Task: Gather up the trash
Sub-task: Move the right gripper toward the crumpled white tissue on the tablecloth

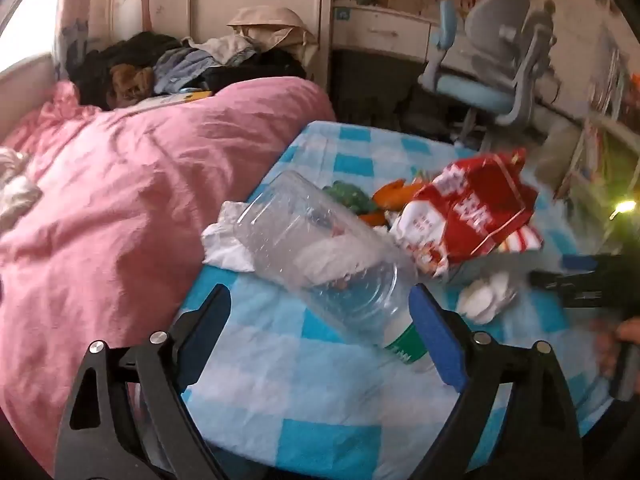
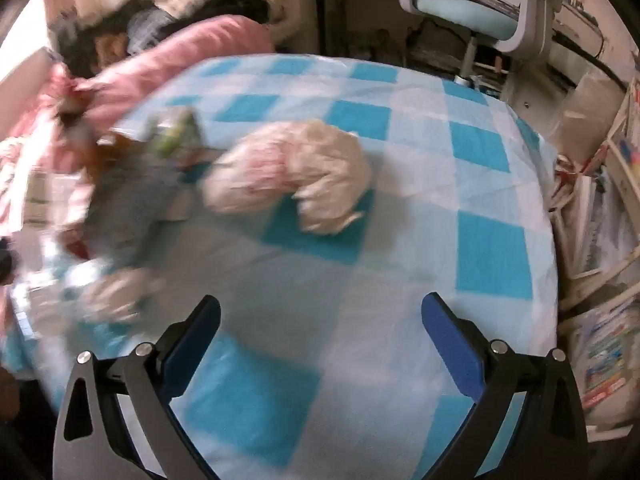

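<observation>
the left gripper (image 1: 320, 304) stands wide, and the neck end of a clear plastic bottle (image 1: 320, 256) with a green label lies between its two blue pads. the pads do not seem to press on it; there is a gap on both sides. the bottle lies on its side on the bed, on the blue and white checked sheet (image 1: 280, 380), and its far end rests over a crumpled white tissue (image 1: 224, 244). just beside the bottle, on the right, there is a red and white snack bag (image 1: 476, 212), and behind it some green and orange wrappers (image 1: 360, 200). a second white crumpled paper (image 1: 488, 296) lies near the right pad. a pink blanket (image 1: 140, 200) covers the left part of the bed.

the right gripper (image 2: 320, 320) is also wide, with nothing between its pads, only the checked sheet under it. further from it lies a pale crumpled plastic bag (image 2: 296, 172). the trash at the left in this view is too blurred to name. a blue and grey chair (image 2: 472, 12) stands beyond the bed.
</observation>
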Demonstrator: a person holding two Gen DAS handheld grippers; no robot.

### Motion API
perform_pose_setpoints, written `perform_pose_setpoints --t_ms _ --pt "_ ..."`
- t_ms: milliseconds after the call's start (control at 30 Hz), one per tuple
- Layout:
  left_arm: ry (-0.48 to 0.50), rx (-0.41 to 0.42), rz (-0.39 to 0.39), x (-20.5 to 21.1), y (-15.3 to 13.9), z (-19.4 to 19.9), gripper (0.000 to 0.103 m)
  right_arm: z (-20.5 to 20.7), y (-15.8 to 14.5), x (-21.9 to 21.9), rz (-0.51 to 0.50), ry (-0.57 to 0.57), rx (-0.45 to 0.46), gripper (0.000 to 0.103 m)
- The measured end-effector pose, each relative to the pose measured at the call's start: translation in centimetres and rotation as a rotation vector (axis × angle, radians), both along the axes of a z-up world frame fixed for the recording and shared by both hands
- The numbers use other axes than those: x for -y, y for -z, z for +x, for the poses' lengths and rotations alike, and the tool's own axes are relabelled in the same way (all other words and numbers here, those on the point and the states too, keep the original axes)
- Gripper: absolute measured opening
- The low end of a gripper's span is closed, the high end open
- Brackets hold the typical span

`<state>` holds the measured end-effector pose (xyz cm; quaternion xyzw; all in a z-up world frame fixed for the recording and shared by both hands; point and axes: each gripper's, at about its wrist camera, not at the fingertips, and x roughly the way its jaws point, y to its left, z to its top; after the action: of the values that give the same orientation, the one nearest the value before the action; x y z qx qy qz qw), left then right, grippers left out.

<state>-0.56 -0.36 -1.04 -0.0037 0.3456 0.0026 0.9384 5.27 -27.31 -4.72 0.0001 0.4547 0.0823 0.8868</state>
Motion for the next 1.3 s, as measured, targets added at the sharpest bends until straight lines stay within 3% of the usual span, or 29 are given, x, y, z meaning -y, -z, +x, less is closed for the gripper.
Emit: perform_pose_setpoints --t_ms 167,367,567,767,1300 --pt "0.042 -0.002 -0.006 -0.9 -0.6 -0.4 0.088 -9.6 -4.9 -2.3 -0.014 -0.055 0.319 0.097" --pt "0.025 -0.007 -0.064 -1.4 -0.3 -1.2 0.09 -16.1 -5.1 -4.9 -0.111 -0.139 0.397 0.097" --pt "0.013 -0.009 -0.078 -1.7 -0.3 -1.4 0.091 -14.5 -5.3 -4.4 -0.055 -0.09 0.435 0.097" --pt "0.018 0.003 -0.069 -1.6 -0.7 -1.5 0.093 -14.4 -4.9 -5.5 -0.08 -0.096 0.457 0.097" --pt "0.027 0.0 -0.061 -1.3 -0.9 -0.9 0.095 -13.3 -3.9 -7.2 -0.044 -0.146 0.401 0.097"
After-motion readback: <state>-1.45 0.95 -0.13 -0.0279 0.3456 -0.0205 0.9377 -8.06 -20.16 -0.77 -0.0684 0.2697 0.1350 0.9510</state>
